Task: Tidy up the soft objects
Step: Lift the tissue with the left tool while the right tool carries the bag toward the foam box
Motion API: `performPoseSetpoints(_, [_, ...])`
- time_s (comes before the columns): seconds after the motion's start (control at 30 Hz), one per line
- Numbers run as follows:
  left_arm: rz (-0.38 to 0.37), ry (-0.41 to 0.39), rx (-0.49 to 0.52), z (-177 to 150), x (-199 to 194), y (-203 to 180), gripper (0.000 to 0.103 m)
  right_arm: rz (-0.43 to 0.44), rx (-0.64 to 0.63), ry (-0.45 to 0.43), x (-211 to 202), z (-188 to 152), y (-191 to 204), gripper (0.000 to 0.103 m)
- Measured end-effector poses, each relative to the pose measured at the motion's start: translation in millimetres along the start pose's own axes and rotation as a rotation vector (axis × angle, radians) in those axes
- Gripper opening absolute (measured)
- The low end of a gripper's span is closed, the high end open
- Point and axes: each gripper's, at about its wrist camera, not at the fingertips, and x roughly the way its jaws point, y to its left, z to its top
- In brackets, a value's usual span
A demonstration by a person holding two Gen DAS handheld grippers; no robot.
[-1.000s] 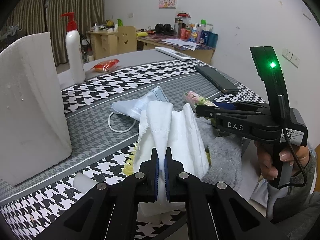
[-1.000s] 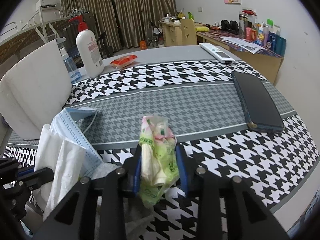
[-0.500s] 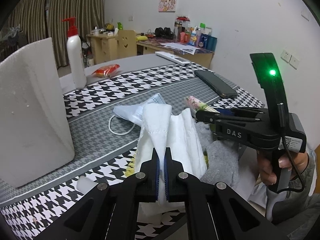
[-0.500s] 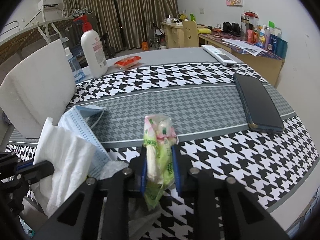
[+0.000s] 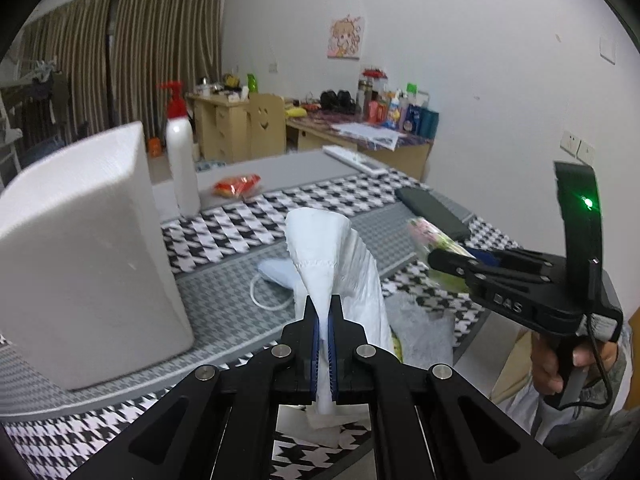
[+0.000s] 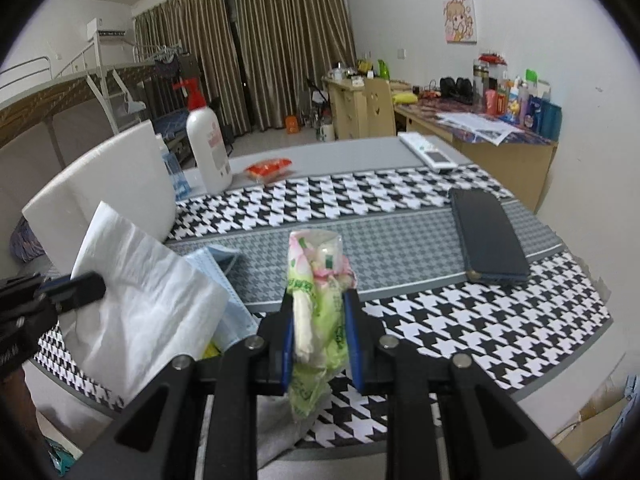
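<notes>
Both grippers are being raised since earlier: left gripper fingers pinching the white tissue, right gripper fingers clamping the tissue packet, clear of the desk at 12 o'clock for sorting.

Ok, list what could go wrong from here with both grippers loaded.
1. The left gripper pinches only a fold of the white tissue; the loose rest could snag or tear as it moves.
2. The right gripper squeezes the green tissue pack by its crinkly wrapper, which might slip out.
3. The blue face mask lies right beside the hanging tissue and could get dragged toward the table edge.
</notes>
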Motion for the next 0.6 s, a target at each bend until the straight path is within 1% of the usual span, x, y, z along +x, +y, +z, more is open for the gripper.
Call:
performPoseSetpoints(0.1, [0.006, -0.03, -0.003, 7.2, -10.4, 2.2, 0.004, 0.006, -0.008, -0.029, -11.7, 3.2, 3.4, 0.026])
performPoseSetpoints(0.4, [0.088, -0.123, 0.004, 27.3, -43.4, 4.4, 0.004, 0.045, -0.038, -0.098, -37.7, 11.6, 18.1, 0.026])
performPoseSetpoints(0.6, [0.135, -0.17, 0.009, 38.1, -54.9, 5.8, 0.004, 0.07, -0.058, -0.131, -47.5, 17.6, 28.2, 0.026])
